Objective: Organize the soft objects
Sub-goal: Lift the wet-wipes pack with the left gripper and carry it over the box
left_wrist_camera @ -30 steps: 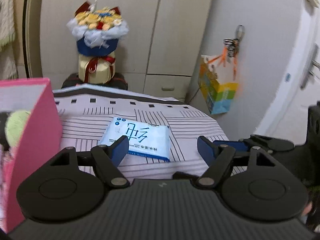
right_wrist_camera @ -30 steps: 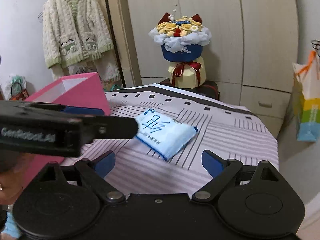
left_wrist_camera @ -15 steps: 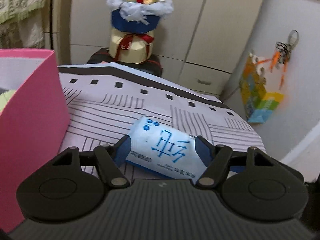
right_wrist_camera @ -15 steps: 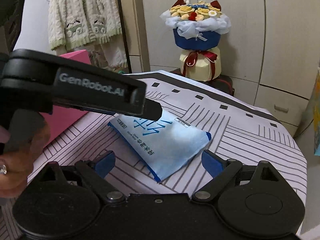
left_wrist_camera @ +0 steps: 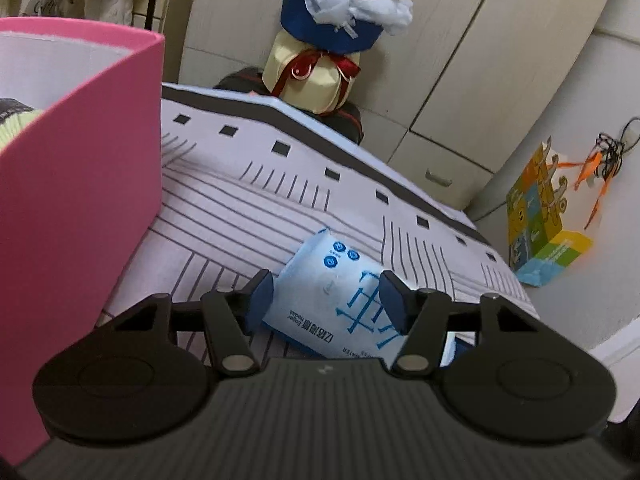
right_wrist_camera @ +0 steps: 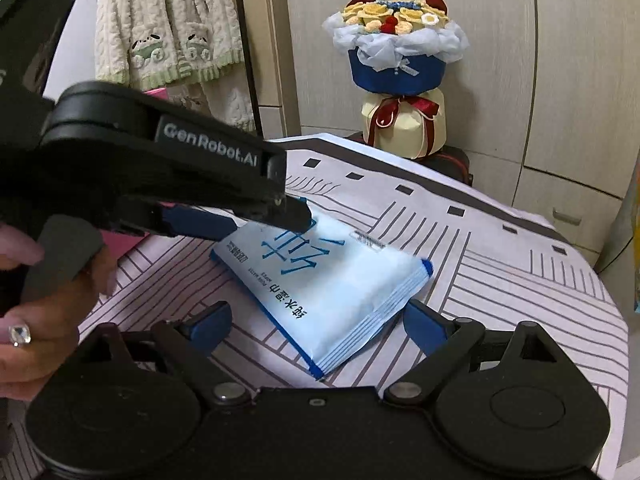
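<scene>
A light blue pack of wet wipes [left_wrist_camera: 340,300] with blue print is squeezed between the blue pads of my left gripper [left_wrist_camera: 326,300], which is shut on it. In the right wrist view the pack [right_wrist_camera: 336,284] hangs tilted from the left gripper [right_wrist_camera: 276,216], its far end low over the striped cloth. My right gripper [right_wrist_camera: 316,320] is open and empty, just short of the pack's near edge. A pink box [left_wrist_camera: 76,168] stands at the left, with something pale green inside.
The table has a white cloth with dark stripes [left_wrist_camera: 280,196]. A flower bouquet [right_wrist_camera: 396,64] stands behind the table by cupboards. A knitted cardigan [right_wrist_camera: 168,28] hangs at the back left. A colourful paper bag [left_wrist_camera: 544,216] hangs at the right.
My left gripper has closed on the wipes pack and tilted it up off the cloth. The right gripper has moved closer to the pack and stays open.
</scene>
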A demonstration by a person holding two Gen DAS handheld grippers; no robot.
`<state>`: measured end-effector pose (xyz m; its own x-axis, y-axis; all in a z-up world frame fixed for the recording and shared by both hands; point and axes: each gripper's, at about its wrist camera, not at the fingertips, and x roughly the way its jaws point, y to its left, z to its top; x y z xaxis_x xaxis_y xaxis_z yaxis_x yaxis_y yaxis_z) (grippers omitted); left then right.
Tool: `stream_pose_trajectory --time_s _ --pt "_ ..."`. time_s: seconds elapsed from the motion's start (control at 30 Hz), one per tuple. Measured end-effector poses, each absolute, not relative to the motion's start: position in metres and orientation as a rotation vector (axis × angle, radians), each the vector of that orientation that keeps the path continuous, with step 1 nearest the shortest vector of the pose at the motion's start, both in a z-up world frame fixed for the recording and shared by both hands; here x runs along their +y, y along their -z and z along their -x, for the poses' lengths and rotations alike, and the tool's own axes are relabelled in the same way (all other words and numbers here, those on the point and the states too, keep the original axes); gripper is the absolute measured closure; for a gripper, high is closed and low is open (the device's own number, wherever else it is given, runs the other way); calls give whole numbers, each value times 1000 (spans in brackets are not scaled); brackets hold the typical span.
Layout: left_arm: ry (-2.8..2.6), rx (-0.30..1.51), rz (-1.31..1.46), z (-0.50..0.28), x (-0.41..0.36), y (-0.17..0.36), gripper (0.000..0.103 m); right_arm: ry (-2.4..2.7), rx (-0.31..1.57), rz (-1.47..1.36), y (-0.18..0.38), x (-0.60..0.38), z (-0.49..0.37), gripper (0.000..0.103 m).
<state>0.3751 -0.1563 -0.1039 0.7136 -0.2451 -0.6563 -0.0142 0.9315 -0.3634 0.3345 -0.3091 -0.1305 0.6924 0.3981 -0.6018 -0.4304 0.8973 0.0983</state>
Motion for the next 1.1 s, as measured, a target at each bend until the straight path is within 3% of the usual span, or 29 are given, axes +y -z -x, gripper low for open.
stream_pose_trajectory --time_s 0.17,0.4,0.87,1.1 --pt "191 824 360 -375 -158 106 46 -448 667 37 131 -307 -336 24" --pt "208 835 341 -369 -165 104 46 -422 675 46 128 -302 -331 33" --pt "325 841 404 -323 -162 92 46 -388 687 26 116 -310 -298 34" --pt "391 854 298 -289 -175 86 46 -354 678 46 110 -311 -260 34"
